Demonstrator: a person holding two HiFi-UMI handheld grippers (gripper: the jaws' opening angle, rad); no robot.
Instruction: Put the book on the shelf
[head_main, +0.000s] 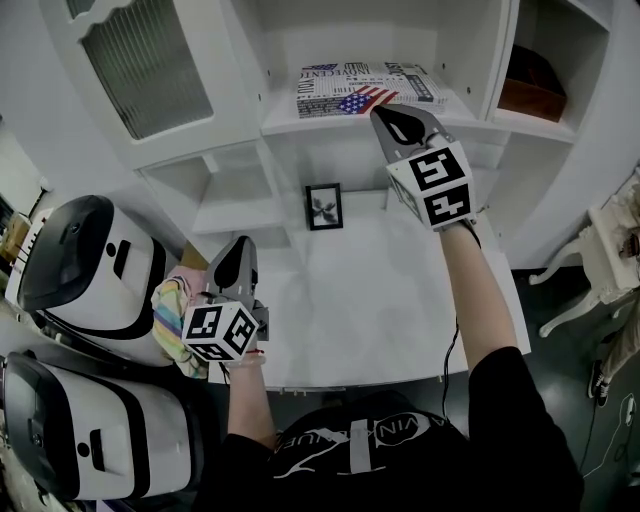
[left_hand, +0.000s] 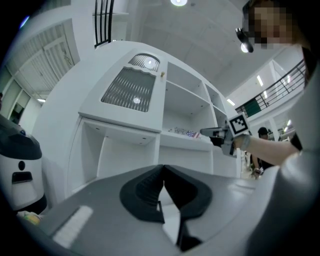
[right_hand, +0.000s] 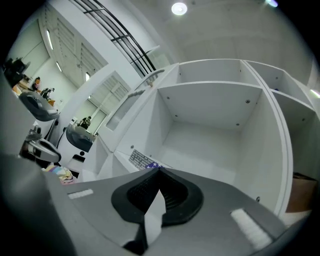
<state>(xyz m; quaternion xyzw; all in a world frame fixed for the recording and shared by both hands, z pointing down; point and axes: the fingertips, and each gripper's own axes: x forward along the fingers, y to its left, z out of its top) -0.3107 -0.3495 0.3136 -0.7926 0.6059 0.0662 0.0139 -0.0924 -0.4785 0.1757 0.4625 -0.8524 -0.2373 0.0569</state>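
Note:
The book (head_main: 365, 90), with newspaper print and a flag on its cover, lies flat on the middle shelf (head_main: 300, 124) of the white cabinet. My right gripper (head_main: 381, 112) is shut with nothing between its jaws, its tips at the book's front edge; whether they touch it I cannot tell. In the right gripper view the book (right_hand: 142, 160) shows just beyond and left of the shut right gripper (right_hand: 159, 170). My left gripper (head_main: 236, 256) hangs shut and empty over the desk's left side. The left gripper view shows the left gripper (left_hand: 162, 168), the book (left_hand: 184, 132) and the right gripper (left_hand: 204, 133).
A small black picture frame (head_main: 324, 206) stands at the back of the white desk (head_main: 370, 300). A brown box (head_main: 533, 92) sits in the right compartment. Two white machines (head_main: 80, 270) and a colourful cloth (head_main: 172, 310) crowd the left. A white chair (head_main: 600, 260) stands at the right.

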